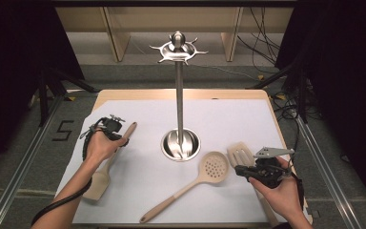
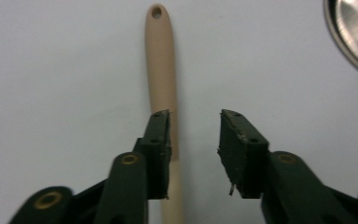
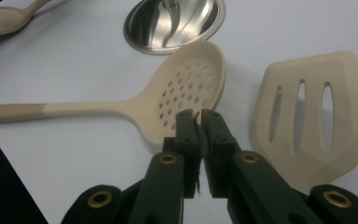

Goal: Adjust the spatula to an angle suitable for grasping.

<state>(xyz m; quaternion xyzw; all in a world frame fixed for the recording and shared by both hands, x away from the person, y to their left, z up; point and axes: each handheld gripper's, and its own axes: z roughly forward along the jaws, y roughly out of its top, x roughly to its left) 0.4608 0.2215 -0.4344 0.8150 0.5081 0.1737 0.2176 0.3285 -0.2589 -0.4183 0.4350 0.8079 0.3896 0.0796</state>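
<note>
My left gripper (image 1: pixel 123 139) hovers over the beige handle (image 1: pixel 130 129) of a spatula whose blade (image 1: pixel 96 185) lies near the paper's front left. In the left gripper view, the gripper (image 2: pixel 195 114) is open; the handle (image 2: pixel 161 60) runs under its left jaw, and nothing sits between the pads. My right gripper (image 1: pixel 238 170) is at the front right, between a perforated skimmer (image 1: pixel 214 167) and a slotted turner (image 1: pixel 239 152). In the right gripper view, the gripper (image 3: pixel 200 112) has its jaws almost together, empty, over the rim of the skimmer (image 3: pixel 193 84), with the turner (image 3: pixel 312 112) to its right.
A tall steel utensil stand (image 1: pixel 179 95) with hooks on top rises from a round dish base (image 1: pixel 169 145) at the middle of the white sheet. The base's rim shows as a steel base (image 2: pixel 354 32) in the left gripper view and a steel base (image 3: pixel 175 21) in the right. Cables lie beyond the table.
</note>
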